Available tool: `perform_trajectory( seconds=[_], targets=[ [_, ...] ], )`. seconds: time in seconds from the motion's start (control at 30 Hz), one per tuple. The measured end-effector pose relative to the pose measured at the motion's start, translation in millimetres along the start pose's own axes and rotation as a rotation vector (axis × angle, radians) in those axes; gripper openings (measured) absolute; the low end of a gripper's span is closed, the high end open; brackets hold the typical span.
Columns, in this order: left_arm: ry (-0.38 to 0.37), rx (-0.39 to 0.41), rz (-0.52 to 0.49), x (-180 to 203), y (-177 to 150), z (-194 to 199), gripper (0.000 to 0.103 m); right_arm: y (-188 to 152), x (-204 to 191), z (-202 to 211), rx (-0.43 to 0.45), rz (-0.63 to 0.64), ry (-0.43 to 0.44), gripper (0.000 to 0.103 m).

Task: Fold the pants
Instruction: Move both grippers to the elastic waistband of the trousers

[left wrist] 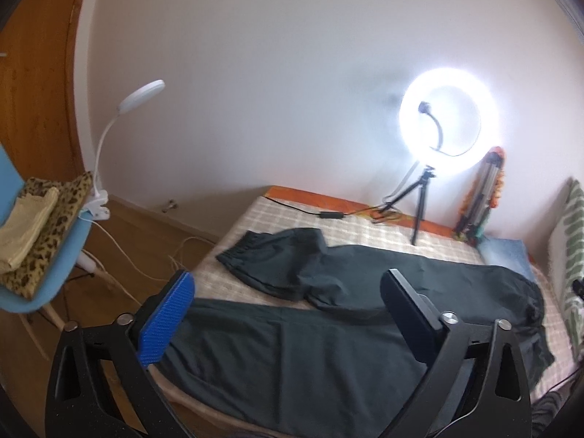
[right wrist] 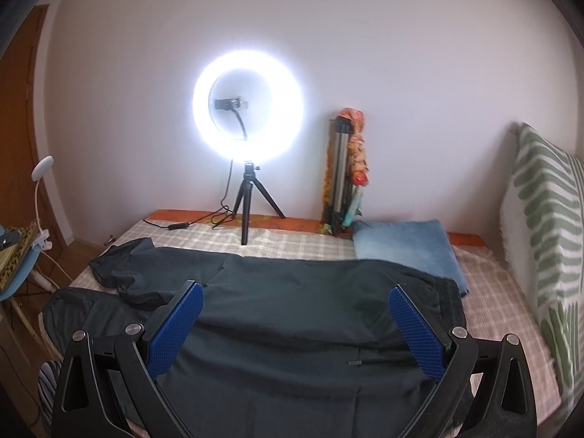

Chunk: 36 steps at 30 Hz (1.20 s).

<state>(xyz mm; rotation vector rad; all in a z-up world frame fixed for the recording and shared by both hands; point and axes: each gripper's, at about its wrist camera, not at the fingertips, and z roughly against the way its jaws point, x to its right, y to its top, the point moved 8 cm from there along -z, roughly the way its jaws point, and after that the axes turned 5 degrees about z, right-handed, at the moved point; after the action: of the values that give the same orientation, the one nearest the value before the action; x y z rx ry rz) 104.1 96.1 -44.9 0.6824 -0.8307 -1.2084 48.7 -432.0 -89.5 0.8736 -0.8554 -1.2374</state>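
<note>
A: Any label on the dark grey-black fabric pants [right wrist: 292, 303]?

B: None readable. They lie spread on the checked beige bedcover [right wrist: 292, 244], in front of the glowing ring light on its black tripod [right wrist: 247, 109]; their near edge is cut off.

A: Tongs?

B: Left gripper [left wrist: 286, 304] and right gripper [right wrist: 295, 314], ribbed blue pads, both gape wide above the pants, holding nothing.

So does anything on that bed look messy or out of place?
Yes: the dark grey pants lie unevenly on the checked bedspread. The far leg is bent back and rumpled, not straight beside the near leg.
</note>
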Motion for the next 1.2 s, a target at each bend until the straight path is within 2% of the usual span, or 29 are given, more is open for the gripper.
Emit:
perform_trajectory(
  seconds=[0.23, 0.4, 0.63, 0.9, 1.07, 1.2],
  targets=[
    [-0.003, -0.097, 0.002, -24, 16, -59, 0.089, 23, -17, -38, 0.018, 0.104, 0.125, 0.103],
    [-0.017, -0.180, 0.018, -30, 24, -107, 0.085, 31, -27, -82, -0.038, 0.139, 0.212, 0.103],
    [-0.039, -0.328, 0.056, -34, 22, -181, 0.085, 39, -51, -148, -0.092, 0.230, 0.338, 0.103],
    [-0.005, -0.463, 0.110, -49, 15, -267, 0.084, 23, -82, -240, -0.276, 0.295, 0.459, 0.098],
    [0.042, -0.502, 0.131, -62, 11, -309, 0.084, 6, -94, -290, -0.356, 0.325, 0.475, 0.096],
    [0.028, -0.544, 0.224, -72, 3, -336, 0.084, -4, -100, -321, -0.403, 0.329, 0.487, 0.095]
  ],
)
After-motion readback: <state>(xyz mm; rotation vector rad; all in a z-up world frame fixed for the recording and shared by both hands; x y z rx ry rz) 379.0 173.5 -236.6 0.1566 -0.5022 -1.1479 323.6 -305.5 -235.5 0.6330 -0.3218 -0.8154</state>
